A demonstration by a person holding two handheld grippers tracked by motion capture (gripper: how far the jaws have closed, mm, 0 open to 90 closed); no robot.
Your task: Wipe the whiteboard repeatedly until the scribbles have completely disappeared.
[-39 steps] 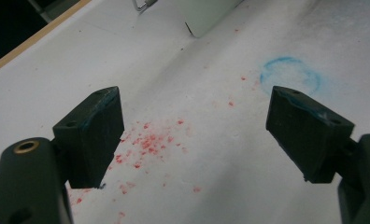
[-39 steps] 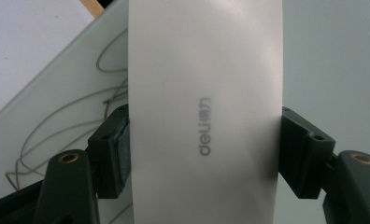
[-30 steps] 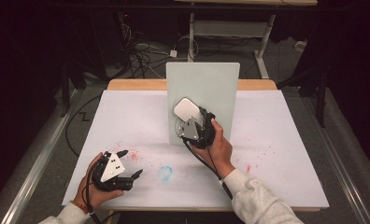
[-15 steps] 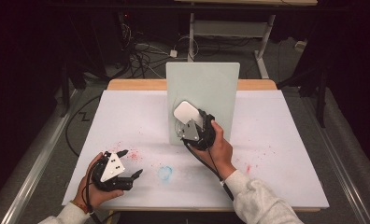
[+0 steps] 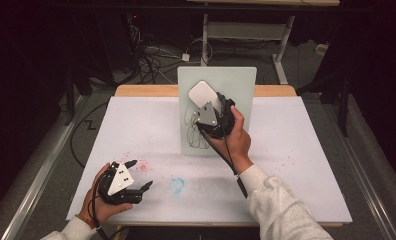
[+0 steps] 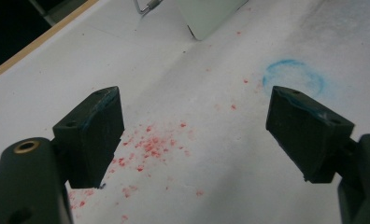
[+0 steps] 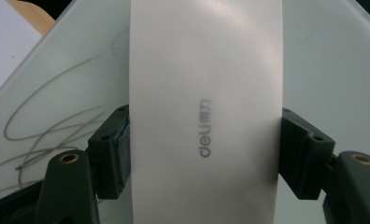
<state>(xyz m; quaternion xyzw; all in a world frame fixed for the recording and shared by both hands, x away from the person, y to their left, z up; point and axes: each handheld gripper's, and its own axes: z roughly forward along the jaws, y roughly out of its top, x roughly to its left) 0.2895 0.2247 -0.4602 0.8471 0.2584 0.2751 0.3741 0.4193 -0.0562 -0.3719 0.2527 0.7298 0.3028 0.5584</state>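
- The right gripper (image 5: 217, 111) has its 2 black jaws clamped on the long sides of a flat white rectangular eraser block with grey "deli" lettering (image 7: 205, 112), so it's gripping that and nothing else.
- From the high view the white eraser block (image 5: 202, 93) sits up against the pale green upright drawing board (image 5: 241, 85), roughly in its upper left part. Can't tell for sure whether it's actually touching the surface or just hovering in front.
- There's a thin grey scribble of loops on the board (image 5: 192, 131), below and left of the eraser. In the right gripper view the same scribble (image 7: 57, 126) runs off the left and gets cut by the left jaw, so how far it goes is hidden.
- The eraser covers the middle of the right gripper view, and its top and bottom ends are both cropped off there.
- The left gripper (image 5: 137, 176) is low at the near left of the white-covered tabletop (image 5: 311, 150), well apart from the board, jaws spread wide with nothing between them.
- Between those jaws you just see red crumbs (image 6: 148, 144) and a faint blue ring smudge (image 6: 293, 77) on the tabletop. A corner of the board (image 6: 206, 18) pokes in at the top, mostly cropped.
- The person's right sleeve (image 5: 281, 210) is cut off at the bottom edge.
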